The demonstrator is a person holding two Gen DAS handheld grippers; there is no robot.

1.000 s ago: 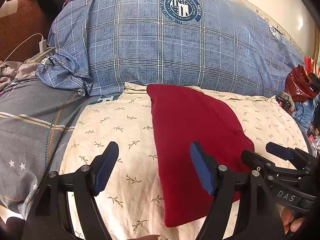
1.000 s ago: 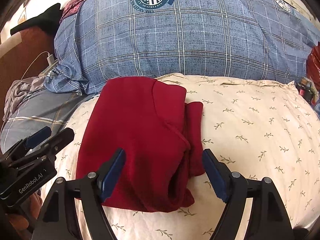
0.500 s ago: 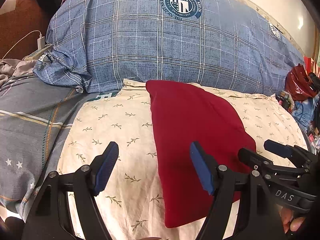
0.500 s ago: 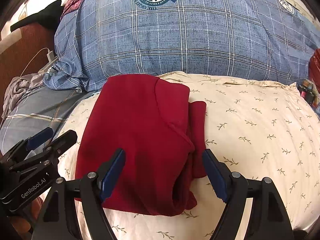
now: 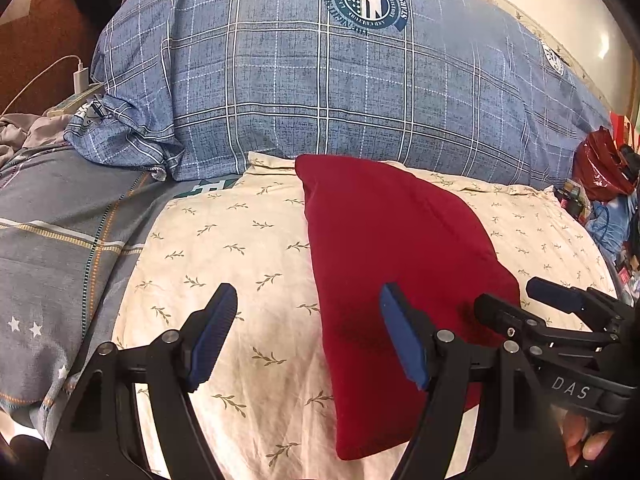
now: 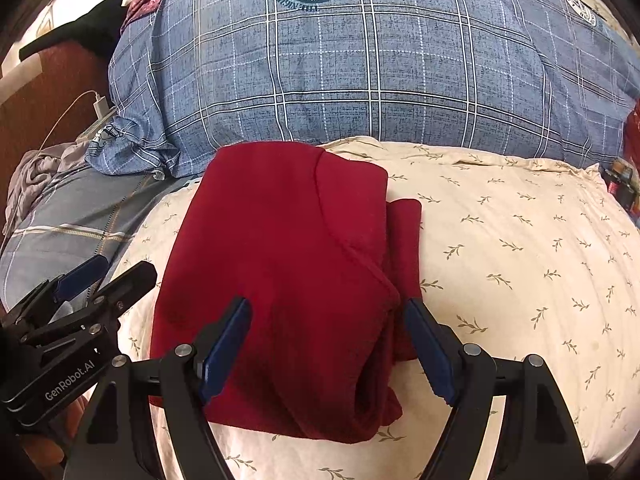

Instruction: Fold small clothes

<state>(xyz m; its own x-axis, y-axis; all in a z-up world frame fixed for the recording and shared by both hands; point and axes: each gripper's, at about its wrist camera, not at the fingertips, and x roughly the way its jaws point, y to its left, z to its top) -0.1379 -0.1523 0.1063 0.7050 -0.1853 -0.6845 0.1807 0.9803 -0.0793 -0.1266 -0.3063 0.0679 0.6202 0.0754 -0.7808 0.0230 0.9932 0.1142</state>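
Observation:
A dark red garment [image 5: 392, 248] [image 6: 280, 264] lies folded into a rough rectangle on the cream leaf-print pillow [image 5: 224, 248] [image 6: 520, 240]. A narrower folded layer sticks out along its right side in the right wrist view. My left gripper [image 5: 308, 332] hovers open over the garment's left edge and the pillow, nothing between its pads. My right gripper [image 6: 328, 344] hovers open above the garment's near right part, holding nothing. Each gripper also shows at the edge of the other's view: the right gripper [image 5: 524, 304] and the left gripper [image 6: 104, 276].
A big blue plaid duvet [image 5: 340, 92] [image 6: 380, 68] rises just behind the pillow. Grey checked bedding [image 5: 52, 248] lies to the left, with a white charger and cable [image 5: 80, 76] beyond it. Red bags and clutter [image 5: 600, 168] crowd the right edge.
Both views have shifted only slightly; the garment sits a little lower in the right wrist view. The garment keeps its shape and both grippers stay open.

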